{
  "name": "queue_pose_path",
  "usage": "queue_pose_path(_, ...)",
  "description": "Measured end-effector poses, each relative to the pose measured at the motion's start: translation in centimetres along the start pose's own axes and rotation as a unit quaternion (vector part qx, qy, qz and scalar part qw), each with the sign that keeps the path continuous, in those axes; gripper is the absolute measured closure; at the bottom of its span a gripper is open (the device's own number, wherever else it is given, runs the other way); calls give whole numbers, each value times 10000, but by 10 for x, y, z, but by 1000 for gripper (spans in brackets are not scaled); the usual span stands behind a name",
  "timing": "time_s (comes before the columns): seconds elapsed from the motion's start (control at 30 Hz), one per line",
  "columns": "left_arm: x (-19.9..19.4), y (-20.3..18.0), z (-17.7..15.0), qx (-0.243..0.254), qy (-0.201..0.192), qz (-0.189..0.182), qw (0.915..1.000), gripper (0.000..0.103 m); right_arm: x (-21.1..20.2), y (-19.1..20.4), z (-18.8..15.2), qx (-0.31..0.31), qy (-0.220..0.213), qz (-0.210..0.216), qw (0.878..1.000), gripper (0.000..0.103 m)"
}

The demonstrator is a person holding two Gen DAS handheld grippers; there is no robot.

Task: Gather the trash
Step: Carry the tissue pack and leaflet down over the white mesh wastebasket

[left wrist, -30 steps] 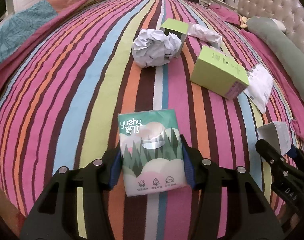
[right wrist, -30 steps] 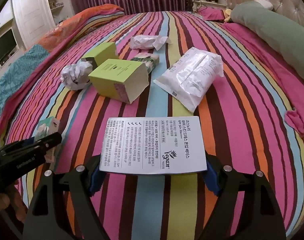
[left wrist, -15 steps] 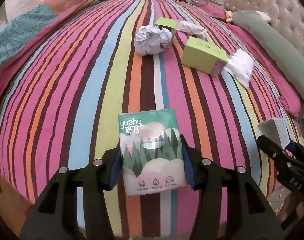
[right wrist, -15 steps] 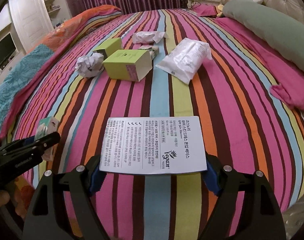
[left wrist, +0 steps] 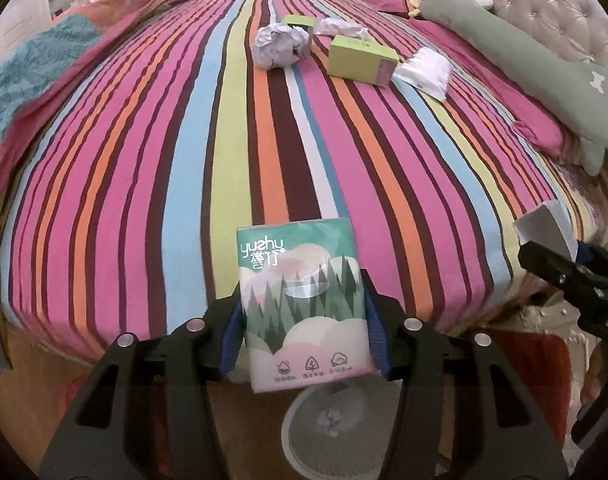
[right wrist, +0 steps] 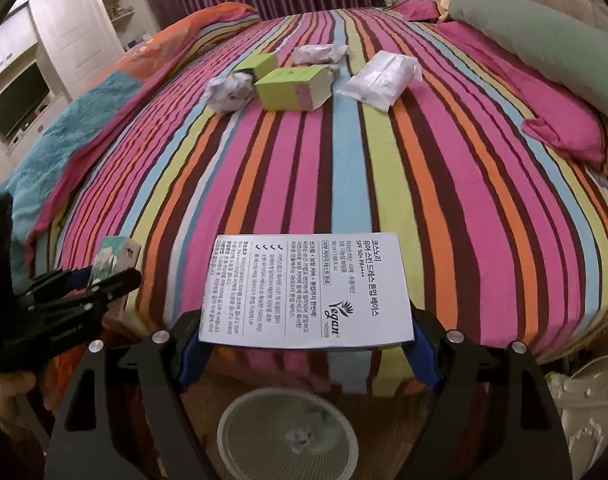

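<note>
Left wrist view: the left claw [left wrist: 304, 320] is pinching a tissue pack [left wrist: 304, 304] above the waste bin [left wrist: 336, 424] on the floor beside the bed [left wrist: 264, 152].

Right wrist view: the right claw [right wrist: 304, 336] is gripping a white carton [right wrist: 304, 288] over the same bin [right wrist: 288, 436]. Drop-off appears to be underway; releasing over the opening should come next.
</note>
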State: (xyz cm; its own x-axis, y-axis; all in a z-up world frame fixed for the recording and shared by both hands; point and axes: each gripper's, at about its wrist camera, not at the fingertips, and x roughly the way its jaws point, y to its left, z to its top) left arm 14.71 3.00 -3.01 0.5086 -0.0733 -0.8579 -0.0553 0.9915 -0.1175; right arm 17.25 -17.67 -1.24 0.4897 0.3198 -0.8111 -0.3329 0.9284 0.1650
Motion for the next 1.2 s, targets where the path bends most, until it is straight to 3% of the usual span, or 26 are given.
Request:
queue_pose_path(0.27, -20, -7, -46, 385, 218, -171, 9989, 52, -9, 8, -49, 169, 456, 241, 9985, 27)
queue_pose_path(0.57, 6, -13, -93, 472, 956, -354, 9937, 52, 13, -5, -98, 959, 1349, 444, 9852, 27)
queue_pose_path(0.67, 19, -15, -108, 418, 1284, -544, 9893, 52, 23, -1, -111, 888, 1599, 259, 9828, 27)
queue_pose_path(0.77, 32, -17, -119, 451, 1566, -513, 9853, 52, 36, 4, -121, 930, 1905, 339, 9767, 27)
queue_pose_path(0.93, 59, -26, -132, 629, 2254, -639, 9701, 52, 61, 0, -131, 1193, 2455, 459, 9609, 27)
queue_pose_path(1.2, 91, -41, -145, 869, 2967, -635, 9489, 52, 93, -12, -148, 1756, 3073, 592, 9334, 27)
